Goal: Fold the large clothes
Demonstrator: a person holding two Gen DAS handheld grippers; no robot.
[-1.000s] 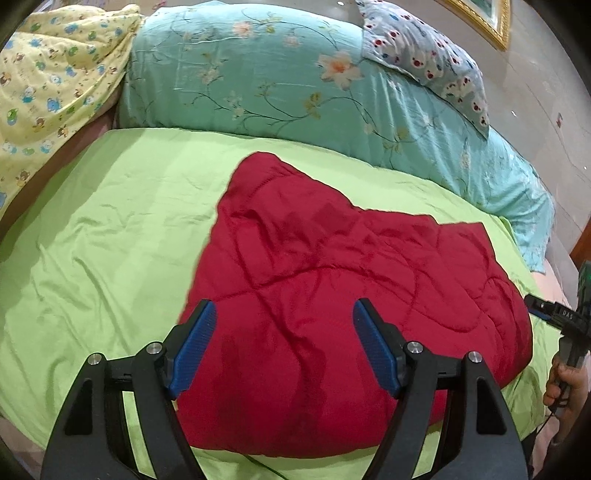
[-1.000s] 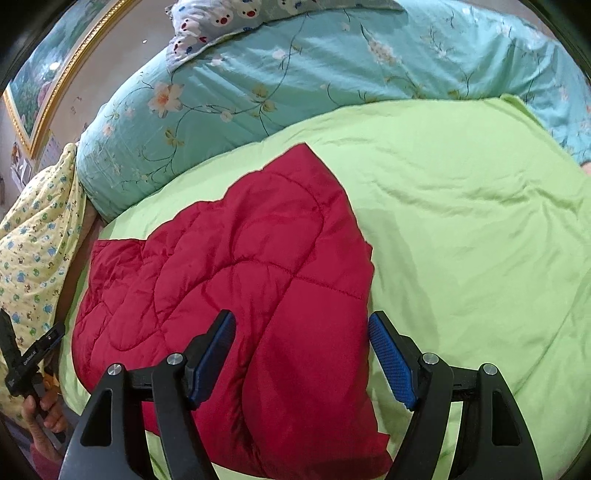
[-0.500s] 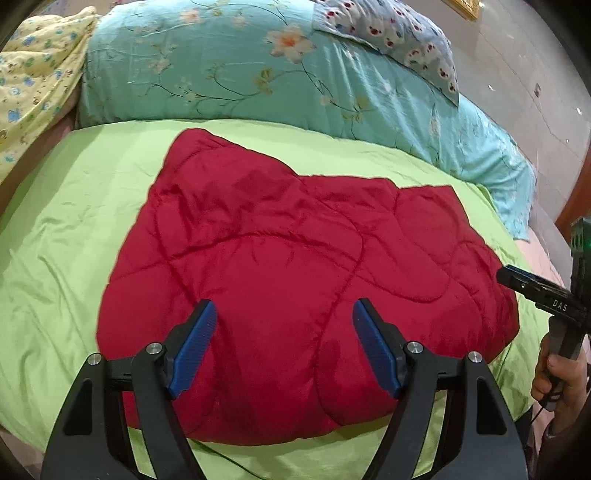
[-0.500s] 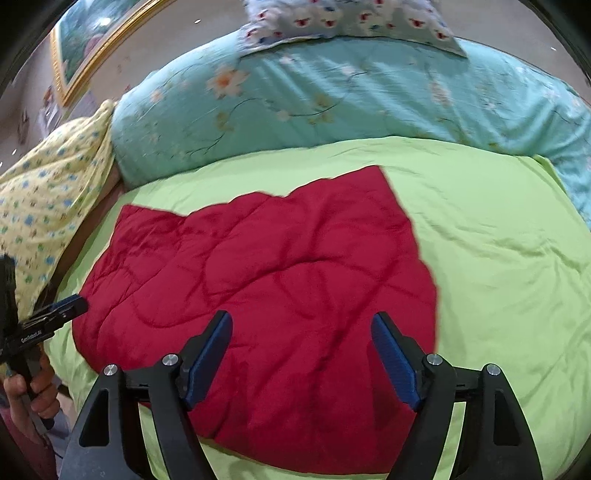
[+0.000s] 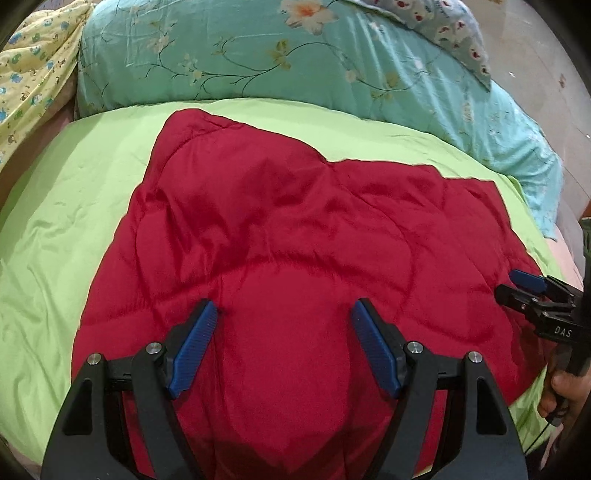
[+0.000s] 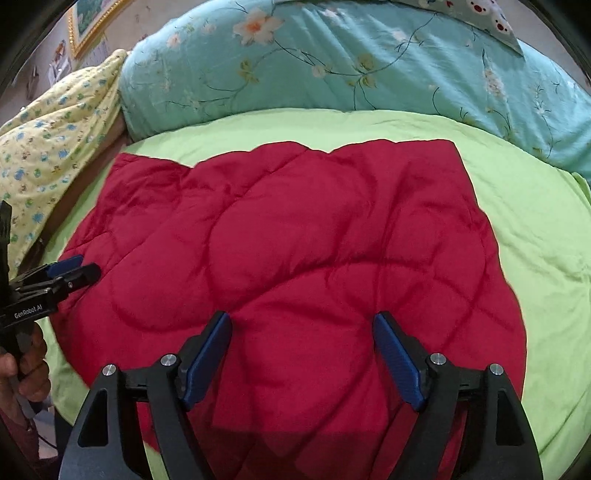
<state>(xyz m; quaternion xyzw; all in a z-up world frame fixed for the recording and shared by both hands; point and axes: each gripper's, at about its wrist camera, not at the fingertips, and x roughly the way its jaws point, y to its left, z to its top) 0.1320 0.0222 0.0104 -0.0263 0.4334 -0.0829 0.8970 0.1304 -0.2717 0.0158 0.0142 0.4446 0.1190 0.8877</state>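
Observation:
A red quilted blanket (image 5: 295,229) lies spread on a light green sheet (image 5: 74,206); it also shows in the right wrist view (image 6: 295,236). My left gripper (image 5: 284,332) is open and empty, low over the blanket's near part. My right gripper (image 6: 301,343) is open and empty, also low over the blanket's near part. In the left wrist view the right gripper (image 5: 532,291) shows at the blanket's right edge. In the right wrist view the left gripper (image 6: 70,269) shows at the blanket's left edge.
A teal floral duvet (image 5: 295,66) is bunched along the far side of the bed, also in the right wrist view (image 6: 351,62). A yellow patterned cloth (image 6: 48,129) lies at the far left. A patterned pillow (image 5: 443,29) rests on the duvet.
Both grippers have moved down and closer over the red blanket, and toward its middle. The blanket now fills more of both views. Both stay open.

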